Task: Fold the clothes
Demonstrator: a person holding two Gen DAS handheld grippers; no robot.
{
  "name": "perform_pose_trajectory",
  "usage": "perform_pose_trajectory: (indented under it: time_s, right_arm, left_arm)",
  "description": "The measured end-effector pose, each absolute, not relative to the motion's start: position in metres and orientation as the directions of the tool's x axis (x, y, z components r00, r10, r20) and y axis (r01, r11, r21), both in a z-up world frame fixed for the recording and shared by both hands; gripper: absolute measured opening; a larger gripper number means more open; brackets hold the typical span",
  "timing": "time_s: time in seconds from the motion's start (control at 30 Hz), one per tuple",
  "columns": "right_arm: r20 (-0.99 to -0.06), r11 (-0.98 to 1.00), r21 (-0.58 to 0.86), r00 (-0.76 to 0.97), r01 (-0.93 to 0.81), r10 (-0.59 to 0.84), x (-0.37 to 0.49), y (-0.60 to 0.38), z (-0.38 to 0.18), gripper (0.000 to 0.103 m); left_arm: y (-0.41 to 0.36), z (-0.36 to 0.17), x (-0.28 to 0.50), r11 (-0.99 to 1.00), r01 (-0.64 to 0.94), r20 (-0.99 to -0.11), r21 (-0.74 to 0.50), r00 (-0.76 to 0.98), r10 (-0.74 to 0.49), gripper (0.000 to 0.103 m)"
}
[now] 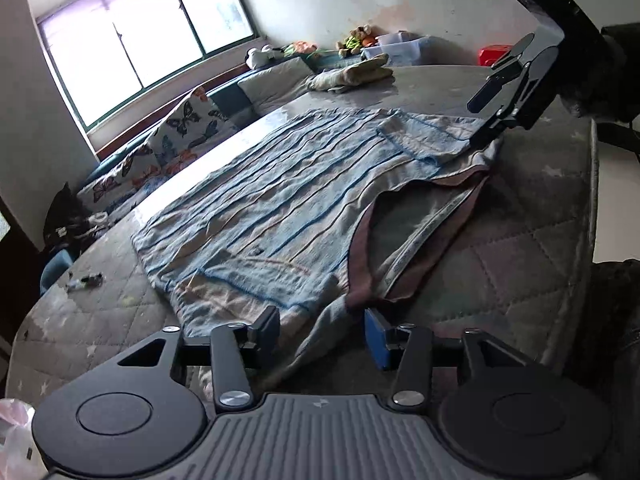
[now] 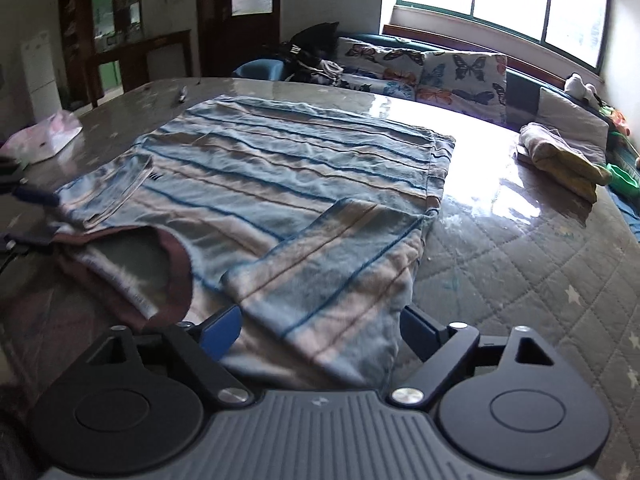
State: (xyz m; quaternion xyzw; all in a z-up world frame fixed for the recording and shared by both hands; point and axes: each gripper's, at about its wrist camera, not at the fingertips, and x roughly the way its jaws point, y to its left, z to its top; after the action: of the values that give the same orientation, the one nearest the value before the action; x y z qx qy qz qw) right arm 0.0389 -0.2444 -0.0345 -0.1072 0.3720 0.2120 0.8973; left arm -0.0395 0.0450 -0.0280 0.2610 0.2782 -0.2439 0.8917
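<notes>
Though a printed tape lines the striped shirt's (image 1: 280, 200) collar (image 1: 416, 240), nothing reads.

Bare quilted table (image 2: 520, 264) lies open at right of the right wrist view. The folded yellow garment (image 2: 560, 156) blocks the upper right, a pink bag (image 2: 44, 136) the left edge.

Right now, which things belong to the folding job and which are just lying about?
Job:
- striped T-shirt
- left tool
- right tool
- quilted table cover

Lying about:
- folded yellow garment
- butterfly cushions
- plastic bag
- soft toys
</notes>
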Motion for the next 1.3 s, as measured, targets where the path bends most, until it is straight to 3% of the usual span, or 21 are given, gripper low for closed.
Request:
perform_pose_trajectory:
  time_s: [0.17, 0.27, 0.43, 0.67, 0.73, 0.87, 0.93, 1.03, 1.13, 1.17, 1.3]
  right_arm:
    - [-0.732, 0.832, -0.096, 0.605, -0.547, 0.313, 0.020, -0.233, -0.035, 0.081]
    - [-0.734, 0.789, -0.151, 0.602, -0.596, 0.315, 0.011, -0.220, -0.039, 0.078]
    - [-0.715, 0.759, -0.186, 0.616, -0.624, 0.331, 0.013, -0.208, -0.043, 0.067]
    - [-0.705, 0.792, -0.123, 0.615, -0.598, 0.354, 0.026, -0.212, -0.042, 0.030]
    - [-0.700, 0.804, -0.095, 0.614, -0.586, 0.365, 0.030, -0.214, -0.041, 0.021]
    - [-0.701, 0.815, -0.046, 0.600, -0.577, 0.385, 0.036, -0.216, -0.039, 0.016]
    - [-0.702, 0.819, -0.026, 0.594, -0.573, 0.393, 0.039, -0.216, -0.037, 0.015]
    - [-0.699, 0.823, -0.013, 0.593, -0.568, 0.399, 0.041, -0.217, -0.036, 0.015]
    - [-0.696, 0.826, -0.002, 0.594, -0.564, 0.404, 0.042, -0.218, -0.034, 0.015]
    - [-0.696, 0.826, -0.003, 0.594, -0.564, 0.403, 0.042, -0.218, -0.034, 0.015]
    - [-0.699, 0.815, -0.026, 0.594, -0.578, 0.399, 0.038, -0.216, -0.035, 0.018]
  left_arm:
    - [0.042, -0.027, -0.040, 0.750, 0.571, -0.598, 0.335, 0.744, -0.299, 0.009]
    - [0.043, -0.021, -0.035, 0.770, 0.548, -0.577, 0.326, 0.761, -0.297, 0.004]
    - [0.047, -0.010, -0.015, 0.818, 0.508, -0.568, 0.268, 0.770, -0.292, 0.002]
    - [0.056, -0.008, -0.027, 0.766, 0.593, -0.612, 0.248, 0.709, -0.350, 0.009]
    - [0.057, -0.011, -0.037, 0.747, 0.608, -0.620, 0.271, 0.704, -0.348, 0.018]
    - [0.054, -0.020, -0.043, 0.728, 0.615, -0.627, 0.303, 0.704, -0.334, 0.039]
    - [0.048, -0.025, -0.046, 0.704, 0.627, -0.624, 0.335, 0.707, -0.333, 0.042]
    - [0.038, -0.033, -0.045, 0.665, 0.652, -0.633, 0.364, 0.697, -0.337, 0.041]
    - [0.033, -0.038, -0.040, 0.662, 0.651, -0.636, 0.370, 0.697, -0.330, 0.014]
    - [0.034, -0.037, -0.038, 0.672, 0.645, -0.632, 0.364, 0.701, -0.331, 0.011]
    - [0.044, -0.019, -0.025, 0.748, 0.601, -0.599, 0.281, 0.719, -0.353, 0.009]
